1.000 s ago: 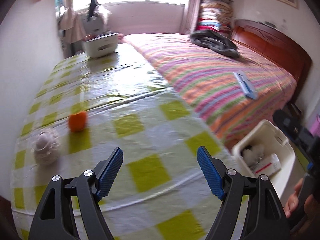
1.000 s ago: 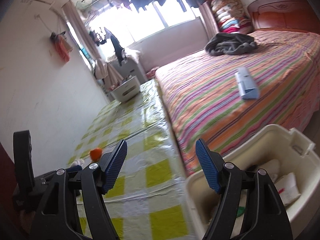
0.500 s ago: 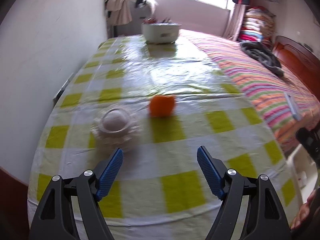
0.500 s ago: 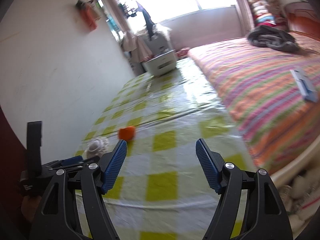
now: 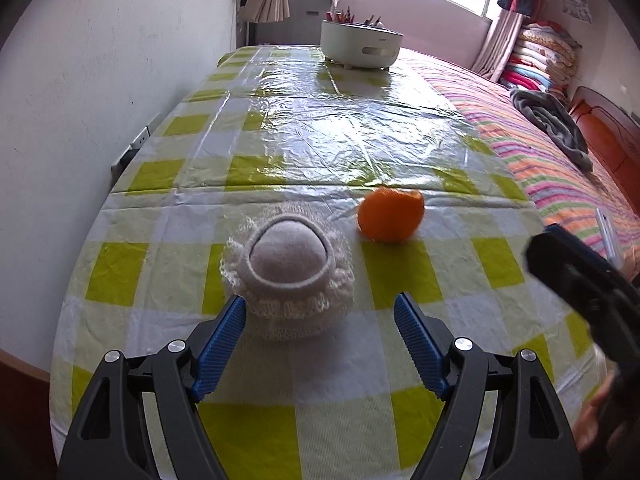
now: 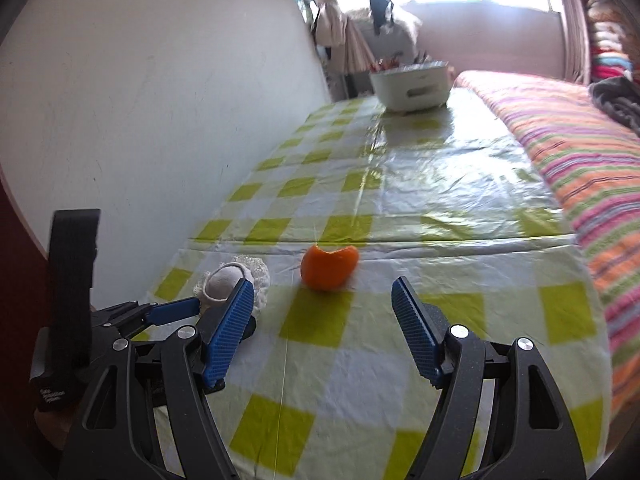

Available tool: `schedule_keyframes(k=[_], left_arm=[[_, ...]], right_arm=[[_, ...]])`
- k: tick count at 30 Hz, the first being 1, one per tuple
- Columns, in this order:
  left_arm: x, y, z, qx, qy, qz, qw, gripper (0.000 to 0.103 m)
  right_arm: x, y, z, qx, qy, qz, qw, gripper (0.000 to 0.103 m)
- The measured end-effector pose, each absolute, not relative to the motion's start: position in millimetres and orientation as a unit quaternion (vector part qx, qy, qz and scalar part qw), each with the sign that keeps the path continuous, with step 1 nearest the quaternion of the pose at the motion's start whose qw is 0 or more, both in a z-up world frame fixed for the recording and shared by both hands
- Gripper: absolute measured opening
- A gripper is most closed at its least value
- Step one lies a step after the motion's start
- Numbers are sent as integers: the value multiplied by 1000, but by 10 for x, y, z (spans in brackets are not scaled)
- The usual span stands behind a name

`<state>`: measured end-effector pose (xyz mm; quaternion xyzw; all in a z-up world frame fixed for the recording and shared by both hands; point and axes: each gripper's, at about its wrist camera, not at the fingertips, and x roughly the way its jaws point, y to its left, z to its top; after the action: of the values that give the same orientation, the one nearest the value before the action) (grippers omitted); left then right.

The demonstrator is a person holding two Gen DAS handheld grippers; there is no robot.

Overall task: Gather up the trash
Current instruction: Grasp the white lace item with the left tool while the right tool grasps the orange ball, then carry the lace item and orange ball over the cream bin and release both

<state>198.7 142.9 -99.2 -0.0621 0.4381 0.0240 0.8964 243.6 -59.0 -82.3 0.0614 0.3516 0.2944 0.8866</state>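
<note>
Orange peel (image 5: 391,214) sits mid-frame on the checked tablecloth (image 5: 320,128), just right of a white foam fruit net (image 5: 288,276) — both look like trash. I judge this the approach step. Left gripper (image 5: 320,320) wide, empty, net just beyond its left finger. Right gripper (image 6: 323,306) wide, empty, facing the peel. Next — lower, straddle, close.
</note>
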Motion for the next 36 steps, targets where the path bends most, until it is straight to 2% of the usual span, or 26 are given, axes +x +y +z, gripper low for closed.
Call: schedule_keyframes(k=[12,15,18,21,23,24,27,30,36], left_arm=[[2240,1534,-1124,-49,449,42,891,74],[2267,1568,-1156,-55,451,40,890,74],[2295,1565,-1181,-48,453,40,889,74],[2285,1533,-1195,-35,448,41,892,74],[2287,1527,-1204,-26,446,48,893,61],[2290,1537,-1209,-23,445,52,894,58],[2291,1599,-1204,-42,444,48,894,56],[2278,1608,-1203,-49,443,42,894,54],[2209,1537,-1163,-60,437,28,897,52]], right_arm=[[3020,-301,-1114,22,403,298,865,70],[3077,-199,-1203,12,413,300,859,67],[3110,-68,-1244,-1,424,305,853,64],[3136,50,-1271,-16,433,308,847,55],[3165,79,-1307,-21,440,307,843,51],[3172,73,-1308,-17,439,309,843,48],[3179,26,-1281,-9,437,314,843,35],[3153,-41,-1246,-5,433,315,845,31],[3036,-235,-1236,-1,433,311,846,31]])
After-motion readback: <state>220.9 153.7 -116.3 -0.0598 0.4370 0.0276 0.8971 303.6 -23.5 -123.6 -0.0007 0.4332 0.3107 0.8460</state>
